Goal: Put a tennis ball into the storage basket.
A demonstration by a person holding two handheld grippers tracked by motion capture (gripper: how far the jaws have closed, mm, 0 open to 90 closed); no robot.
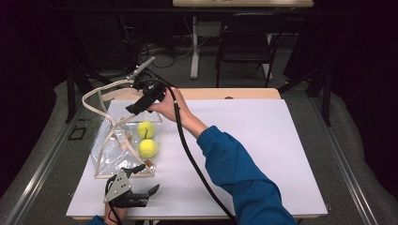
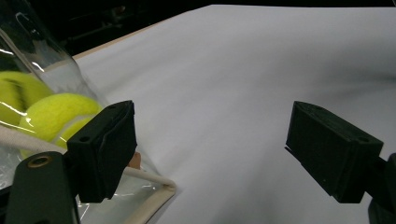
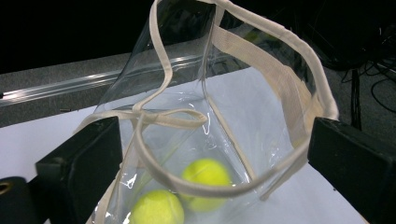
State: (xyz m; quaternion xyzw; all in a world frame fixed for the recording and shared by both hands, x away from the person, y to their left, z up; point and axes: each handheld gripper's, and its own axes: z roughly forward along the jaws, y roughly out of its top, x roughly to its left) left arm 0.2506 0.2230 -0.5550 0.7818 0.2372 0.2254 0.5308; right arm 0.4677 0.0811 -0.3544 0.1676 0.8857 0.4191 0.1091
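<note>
A clear plastic bag [image 1: 115, 147] with cream trim and long cream handles [image 1: 94, 101] stands at the left of the white sheet. Two yellow tennis balls [image 1: 146, 129] [image 1: 147, 148] lie inside it. My right gripper [image 1: 136, 108] hovers above the bag's mouth, open; in the right gripper view its jaws stand wide on either side of the bag's rim strap [image 3: 275, 74], not pressing it, with the balls [image 3: 205, 175] [image 3: 156, 207] below. My left gripper [image 1: 149, 196] rests near the front edge, open, beside the bag's front corner [image 2: 154, 198]. A ball [image 2: 56, 116] shows through the plastic.
The white sheet [image 1: 263, 140] covers the wooden table. A blue sleeve [image 1: 234, 173] and the right gripper's black cable [image 1: 187, 150] cross the middle. Behind the table stand a black folding chair [image 1: 246, 42] and a white table leg [image 1: 194, 47], with cables on the floor.
</note>
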